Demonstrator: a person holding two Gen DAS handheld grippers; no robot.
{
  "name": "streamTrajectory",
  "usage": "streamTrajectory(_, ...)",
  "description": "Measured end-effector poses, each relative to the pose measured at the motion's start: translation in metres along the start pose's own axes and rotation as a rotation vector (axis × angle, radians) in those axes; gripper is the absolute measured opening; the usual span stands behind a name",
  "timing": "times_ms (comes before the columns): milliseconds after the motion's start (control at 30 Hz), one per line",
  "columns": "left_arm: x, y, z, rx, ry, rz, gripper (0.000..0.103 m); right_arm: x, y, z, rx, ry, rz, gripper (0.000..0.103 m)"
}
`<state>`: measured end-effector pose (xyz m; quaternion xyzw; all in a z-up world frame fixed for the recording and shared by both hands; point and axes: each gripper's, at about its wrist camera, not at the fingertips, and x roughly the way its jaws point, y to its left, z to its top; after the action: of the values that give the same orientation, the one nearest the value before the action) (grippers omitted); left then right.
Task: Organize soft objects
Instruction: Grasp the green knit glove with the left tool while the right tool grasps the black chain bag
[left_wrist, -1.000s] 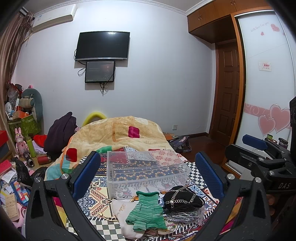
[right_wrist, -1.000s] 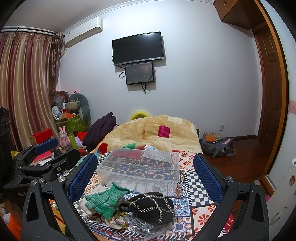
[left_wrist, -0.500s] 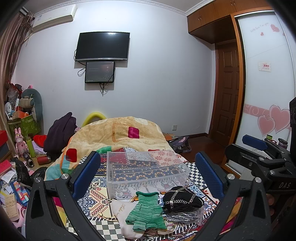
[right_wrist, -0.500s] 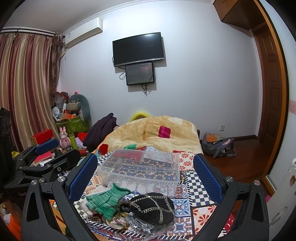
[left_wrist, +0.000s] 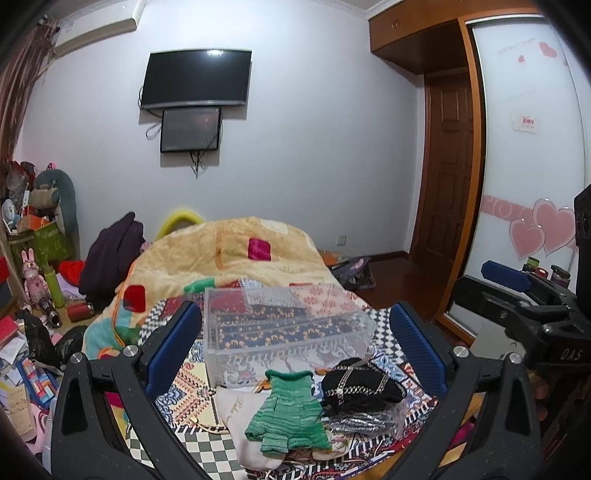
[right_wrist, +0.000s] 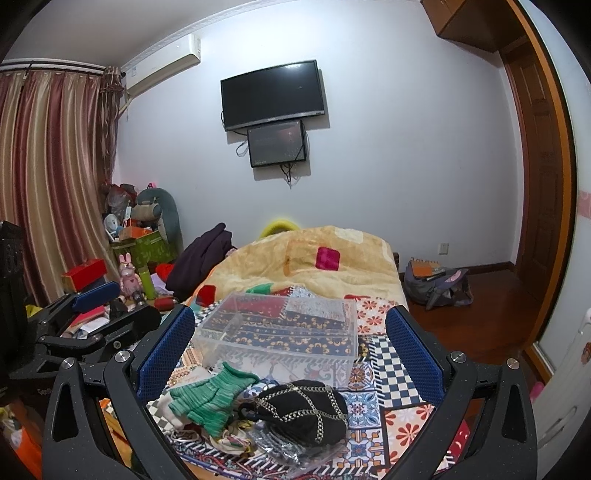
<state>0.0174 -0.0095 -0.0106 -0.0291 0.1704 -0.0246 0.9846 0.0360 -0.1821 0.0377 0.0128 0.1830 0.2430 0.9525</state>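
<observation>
A clear plastic box (left_wrist: 280, 325) (right_wrist: 280, 332) stands empty on the patterned bedspread. In front of it lies a pile of soft things: green knitted gloves (left_wrist: 291, 413) (right_wrist: 207, 398), a black hat with a chain (left_wrist: 360, 382) (right_wrist: 306, 413), a white cloth (left_wrist: 236, 413) under the gloves, and a clear bag with dark fabric (left_wrist: 362, 421). My left gripper (left_wrist: 295, 347) is open and empty above the pile. My right gripper (right_wrist: 291, 347) is open and empty, also above the pile. Each gripper shows in the other's view, the right (left_wrist: 517, 295) and the left (right_wrist: 88, 314).
A yellow quilt (left_wrist: 229, 254) is heaped on the bed behind the box. Clutter, toys and boxes (right_wrist: 136, 258) fill the floor on the left. A bag (right_wrist: 436, 284) lies on the wooden floor on the right, near a door (left_wrist: 447, 166).
</observation>
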Motion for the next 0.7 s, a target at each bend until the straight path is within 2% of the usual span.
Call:
streamTrajectory(67,0.008,0.004,-0.005,-0.013,0.031,-0.010,0.101,0.004,-0.003,-0.005,0.008,0.022,-0.003,0.103)
streamTrajectory(133,0.017,0.008,-0.012,-0.023,0.078,-0.019,0.087,0.010,-0.007,-0.009,0.017,0.053,0.002,0.100)
streamTrajectory(267,0.034,0.016,-0.031,-0.054,0.168,-0.045,0.082,0.025,-0.010,-0.024,0.022,0.133,0.016,0.091)
streamTrajectory(500,0.065,0.020,-0.067,-0.066,0.319,-0.070,0.066,0.053,-0.012,-0.062,0.013,0.295,0.044,0.080)
streamTrajectory(567,0.072,0.021,-0.073,-0.070,0.342,-0.072,0.061,0.061,-0.014,-0.070,0.017,0.339,0.055,0.074)
streamTrajectory(700,0.083,0.024,-0.082,-0.067,0.369,-0.068,0.051,0.075,-0.015,-0.080,0.023,0.391,0.062,0.070)
